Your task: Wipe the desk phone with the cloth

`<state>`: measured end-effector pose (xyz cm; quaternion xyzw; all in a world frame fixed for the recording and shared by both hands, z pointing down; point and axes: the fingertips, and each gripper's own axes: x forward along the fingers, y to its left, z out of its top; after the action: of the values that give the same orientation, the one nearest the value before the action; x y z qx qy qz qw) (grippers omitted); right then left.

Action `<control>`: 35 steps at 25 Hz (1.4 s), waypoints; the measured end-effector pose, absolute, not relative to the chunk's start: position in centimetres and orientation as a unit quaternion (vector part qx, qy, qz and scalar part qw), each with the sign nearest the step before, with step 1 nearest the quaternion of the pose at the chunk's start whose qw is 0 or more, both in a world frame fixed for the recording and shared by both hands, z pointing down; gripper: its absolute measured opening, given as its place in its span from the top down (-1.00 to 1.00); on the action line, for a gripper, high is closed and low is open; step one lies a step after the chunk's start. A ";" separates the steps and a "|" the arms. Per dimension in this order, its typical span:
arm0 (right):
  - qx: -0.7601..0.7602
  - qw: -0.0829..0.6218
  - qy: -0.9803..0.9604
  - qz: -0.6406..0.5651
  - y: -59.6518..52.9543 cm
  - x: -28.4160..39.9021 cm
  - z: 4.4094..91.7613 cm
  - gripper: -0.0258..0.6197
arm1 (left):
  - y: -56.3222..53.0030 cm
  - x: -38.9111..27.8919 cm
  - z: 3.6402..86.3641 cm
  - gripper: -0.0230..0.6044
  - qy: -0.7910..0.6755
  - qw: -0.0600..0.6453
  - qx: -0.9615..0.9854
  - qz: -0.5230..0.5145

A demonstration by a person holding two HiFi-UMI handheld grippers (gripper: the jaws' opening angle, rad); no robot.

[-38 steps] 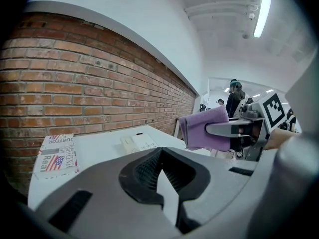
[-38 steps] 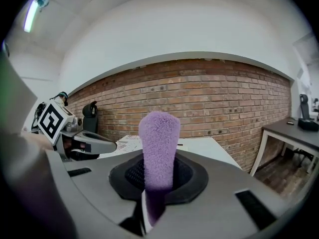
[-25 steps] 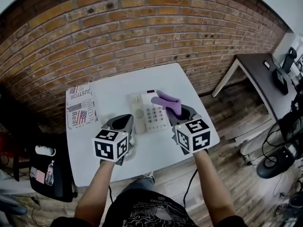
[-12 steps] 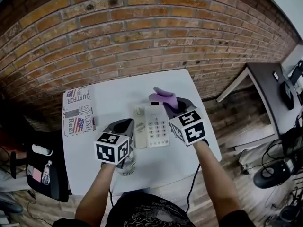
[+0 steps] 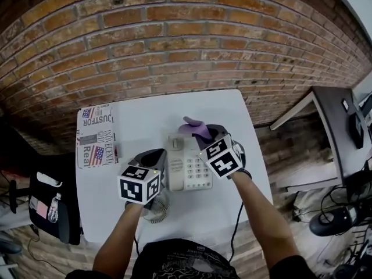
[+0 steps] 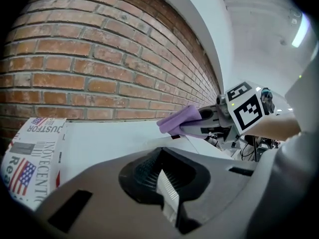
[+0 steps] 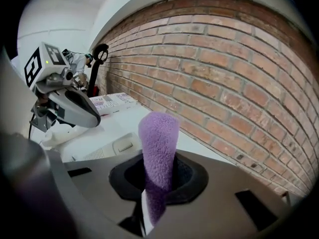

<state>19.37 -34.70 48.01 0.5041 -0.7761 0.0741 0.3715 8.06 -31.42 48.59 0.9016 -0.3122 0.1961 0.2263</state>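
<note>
The white push-button desk phone [image 5: 189, 170] was seen on the white counter [image 5: 139, 118], nearer its right edge, with bare surface left open behind it up to the red brick wall [image 5: 174, 39]. A folded printed newspaper [image 5: 96, 133] was laid along the left edge, well apart from the phone. The right tongs [image 5: 204, 137] were held over the phone's far end, clenched on a purple fleecy cloth [image 5: 193, 128]. The left tongs [image 5: 156, 154] were held just beside the phone's left side, near a coiled phone cord [image 5: 156, 209].

In the left gripper view the left tongs [image 6: 167, 193] were shown pressed together with nothing seen between them. In the right gripper view the cloth [image 7: 158, 148] was seen standing up out of the right tongs [image 7: 149, 208], with the phone [image 7: 107, 148] beyond. A dark side desk [image 5: 340, 118] was seen only in the head view, well apart at the right.
</note>
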 end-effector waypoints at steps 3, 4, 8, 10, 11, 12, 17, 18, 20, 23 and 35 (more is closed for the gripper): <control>0.491 0.383 -0.779 0.076 -34.7 18.8 49.1 0.78 | -31.7 7.9 48.9 0.91 -0.315 0.229 0.900 0.197; 0.488 0.384 -0.780 0.077 -34.7 18.6 49.4 0.78 | -31.7 7.8 49.0 0.91 -0.315 0.231 0.899 0.198; 0.478 0.385 -0.784 0.089 -34.1 18.2 50.5 0.78 | -31.1 7.9 49.1 0.91 -0.315 0.234 0.898 0.199; 0.475 0.385 -0.786 0.093 -33.7 18.0 51.0 0.78 | -30.5 7.9 49.1 0.91 -0.315 0.234 0.898 0.200; 0.474 0.384 -0.787 0.093 -33.5 18.0 51.1 0.78 | -30.2 7.8 49.1 0.91 -0.315 0.235 0.897 0.201; 0.475 0.382 -0.787 0.093 -33.4 17.9 51.2 0.78 | -30.0 7.8 49.1 0.91 -0.316 0.235 0.897 0.201; 0.468 0.376 -0.794 0.093 -32.2 17.4 51.6 0.78 | -28.6 7.1 49.1 0.91 -0.333 0.237 0.891 0.198; 0.464 0.377 -0.797 0.094 -31.8 17.3 51.8 0.78 | -28.1 7.0 49.1 0.91 -0.337 0.238 0.890 0.196; 0.456 0.376 -0.801 0.097 -31.0 17.1 52.1 0.78 | -27.4 6.9 49.1 0.91 -0.344 0.238 0.888 0.192; 0.448 0.376 -0.805 0.099 -29.9 17.0 52.3 0.78 | -26.3 6.9 48.9 0.91 -0.352 0.240 0.886 0.184; 0.424 0.365 -0.821 0.110 -25.9 16.7 53.1 0.78 | -21.9 5.5 48.6 0.91 -0.396 0.245 0.868 0.173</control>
<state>16.68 -25.88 53.14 0.4242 -0.8214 0.1100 0.3650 5.53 -21.94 48.60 0.8678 -0.3961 0.1734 0.2449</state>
